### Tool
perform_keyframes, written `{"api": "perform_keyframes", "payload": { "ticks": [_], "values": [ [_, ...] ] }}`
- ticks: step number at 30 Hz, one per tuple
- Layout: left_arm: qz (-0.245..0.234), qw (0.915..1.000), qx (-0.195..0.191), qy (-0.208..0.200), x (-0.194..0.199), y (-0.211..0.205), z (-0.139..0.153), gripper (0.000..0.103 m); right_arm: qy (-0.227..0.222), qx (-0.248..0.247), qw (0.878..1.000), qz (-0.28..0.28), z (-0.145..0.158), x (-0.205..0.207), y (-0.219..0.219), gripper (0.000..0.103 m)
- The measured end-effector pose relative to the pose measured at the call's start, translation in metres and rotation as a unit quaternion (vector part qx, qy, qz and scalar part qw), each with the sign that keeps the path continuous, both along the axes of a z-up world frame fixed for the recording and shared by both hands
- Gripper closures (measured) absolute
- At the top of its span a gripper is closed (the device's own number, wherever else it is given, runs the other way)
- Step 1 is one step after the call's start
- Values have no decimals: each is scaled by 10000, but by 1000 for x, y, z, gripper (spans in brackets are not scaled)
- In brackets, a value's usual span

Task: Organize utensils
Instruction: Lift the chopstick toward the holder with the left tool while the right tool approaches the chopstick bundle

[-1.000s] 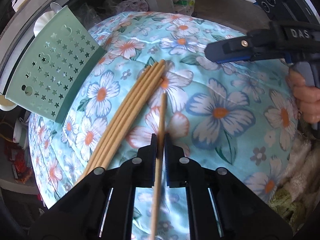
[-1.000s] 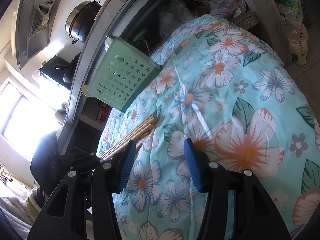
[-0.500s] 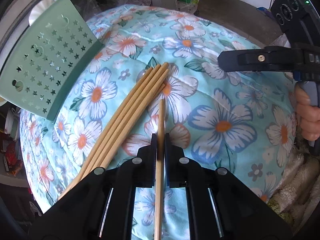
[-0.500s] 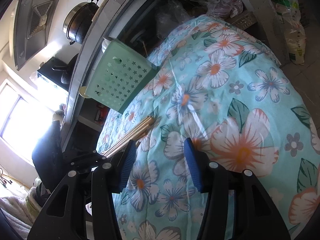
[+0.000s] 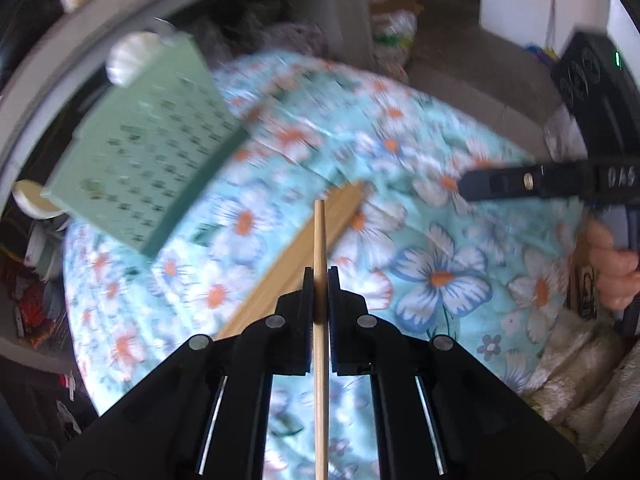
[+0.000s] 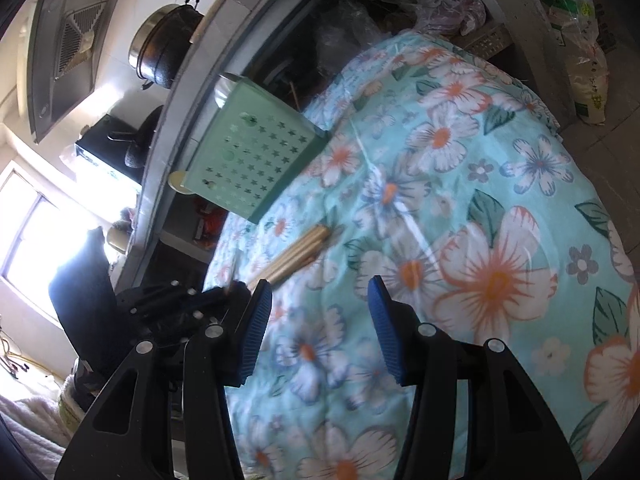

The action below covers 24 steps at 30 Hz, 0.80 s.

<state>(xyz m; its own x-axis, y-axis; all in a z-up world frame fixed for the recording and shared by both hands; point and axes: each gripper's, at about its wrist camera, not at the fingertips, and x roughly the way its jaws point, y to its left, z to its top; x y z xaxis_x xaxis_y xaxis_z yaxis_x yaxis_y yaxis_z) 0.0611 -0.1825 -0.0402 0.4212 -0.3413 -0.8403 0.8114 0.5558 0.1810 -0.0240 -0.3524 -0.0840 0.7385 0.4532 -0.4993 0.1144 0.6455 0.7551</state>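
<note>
I see a floral turquoise quilt point(image 6: 460, 208) over the work surface, a grey counter edge point(image 6: 188, 92) behind it, a range hood point(image 6: 64, 52), a dark pot point(image 6: 160, 48), bright window point(image 6: 28, 240) glare left, and concrete floor point(image 5: 472, 76).

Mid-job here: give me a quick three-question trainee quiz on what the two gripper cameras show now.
1. True or false: the left gripper is shut on a single chopstick.
2. The right gripper holds: A) a chopstick B) nothing C) the green holder.
3. Fill in: the other chopsticks lie on the floral ____, near the green star-punched holder.

Key: 1 true; 2 B; 3 cloth.
</note>
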Motion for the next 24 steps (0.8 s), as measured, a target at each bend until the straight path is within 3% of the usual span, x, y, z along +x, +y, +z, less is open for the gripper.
{"api": "perform_keyframes", "payload": {
  "ticks": [5, 12, 17, 24],
  "values": [
    [541, 9951, -795, -218, 11, 32, 45, 98, -3, 262, 9994, 204, 5, 6, 12, 55],
    [1110, 9718, -1921, -792, 8, 79, 95, 98, 375, 815, 9940, 619, -8, 28, 46, 59],
    [1456, 9555, -2377, -968, 7, 108, 106, 98, 737, 1050, 9900, 591, -22, 39, 59, 61],
    [1838, 9363, -2864, -871, 11, 152, 109, 98, 1014, 1390, 9850, 120, -40, 56, 58, 66]
  ]
}}
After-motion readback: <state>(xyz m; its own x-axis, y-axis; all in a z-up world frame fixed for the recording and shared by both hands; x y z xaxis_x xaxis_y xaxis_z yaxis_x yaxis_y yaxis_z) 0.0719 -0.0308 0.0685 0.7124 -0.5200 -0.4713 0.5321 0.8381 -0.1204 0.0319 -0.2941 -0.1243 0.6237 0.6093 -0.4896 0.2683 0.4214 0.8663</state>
